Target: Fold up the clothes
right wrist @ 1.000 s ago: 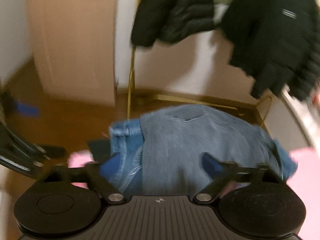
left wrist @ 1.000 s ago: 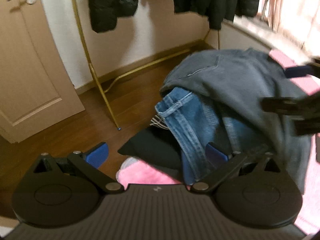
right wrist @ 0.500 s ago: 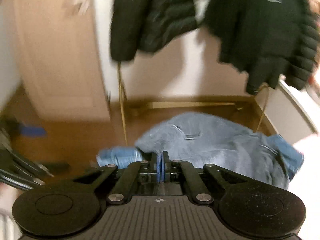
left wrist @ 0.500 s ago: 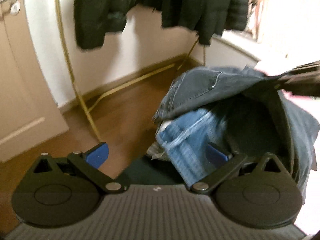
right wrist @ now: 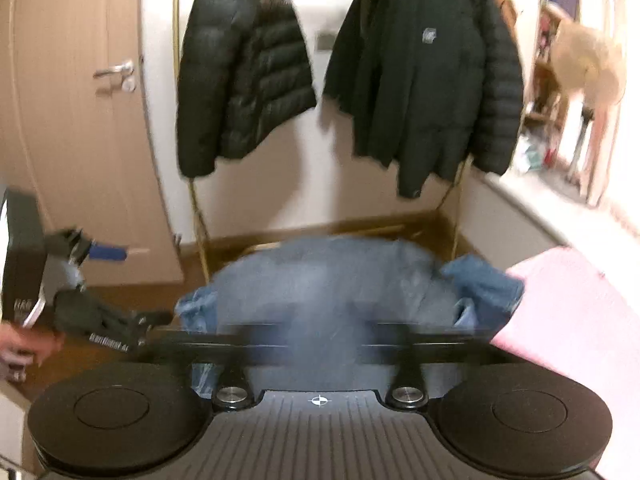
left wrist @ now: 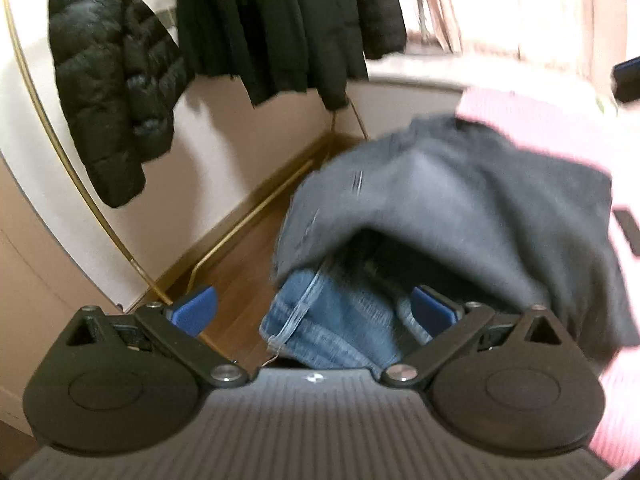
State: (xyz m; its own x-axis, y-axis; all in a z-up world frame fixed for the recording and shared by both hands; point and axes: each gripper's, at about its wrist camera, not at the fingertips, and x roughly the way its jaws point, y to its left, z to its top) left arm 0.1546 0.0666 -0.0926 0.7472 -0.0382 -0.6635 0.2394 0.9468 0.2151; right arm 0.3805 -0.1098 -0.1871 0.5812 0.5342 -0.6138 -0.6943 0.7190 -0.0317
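Observation:
A pair of jeans (left wrist: 460, 200) lies bunched on a pink blanket (left wrist: 532, 120), its grey-blue outer side folded over a brighter blue leg (left wrist: 332, 320). My left gripper (left wrist: 314, 310) is open, and the blue leg's edge lies between its blue pads (left wrist: 432, 310). In the right wrist view the jeans (right wrist: 332, 276) hang off the edge of the pink blanket (right wrist: 568, 320). My right gripper (right wrist: 324, 340) is just over them, its fingers blurred and spread apart with denim showing in the gap. The left gripper (right wrist: 92, 252) appears at that view's left, held by a hand (right wrist: 20, 348).
Black puffer coats (right wrist: 424, 80) hang on a gold rack (right wrist: 200, 216) against the white wall beyond the jeans. A wooden door (right wrist: 80, 120) stands at the left. Brown wood floor (left wrist: 240, 280) lies below the blanket's edge. A bright window ledge (right wrist: 560, 208) runs along the right.
The right gripper was shut half a second ago and its fingers have now sprung apart. Both grippers have tilted upward, and the left one has moved closer to the blue leg.

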